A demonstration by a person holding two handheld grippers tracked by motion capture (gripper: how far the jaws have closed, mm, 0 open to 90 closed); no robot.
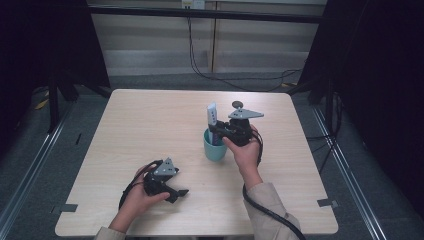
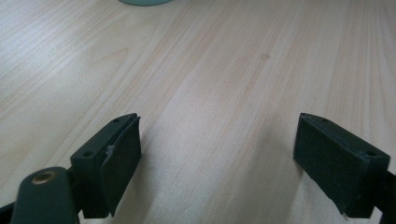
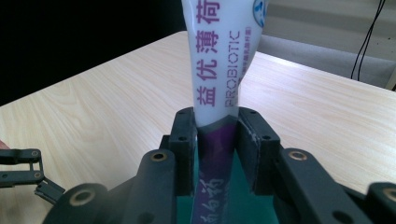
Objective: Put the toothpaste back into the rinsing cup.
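Toothpaste tube [image 3: 215, 70] stands upright in the teal cup [image 1: 214, 148], right of the middle of the surface [image 1: 150, 125], with its lower part between the pads of the right claw [image 3: 217, 144], which hangs over the cup's rim. The pads look pressed against the tube, so I read it as grasped. The step in hand seems to be setting the tube into the cup. Next, the right claw would need to release fully and rise straight up without tipping tube or cup. The left claw [image 1: 181, 194] rests near the left front, released and grasping nothing.
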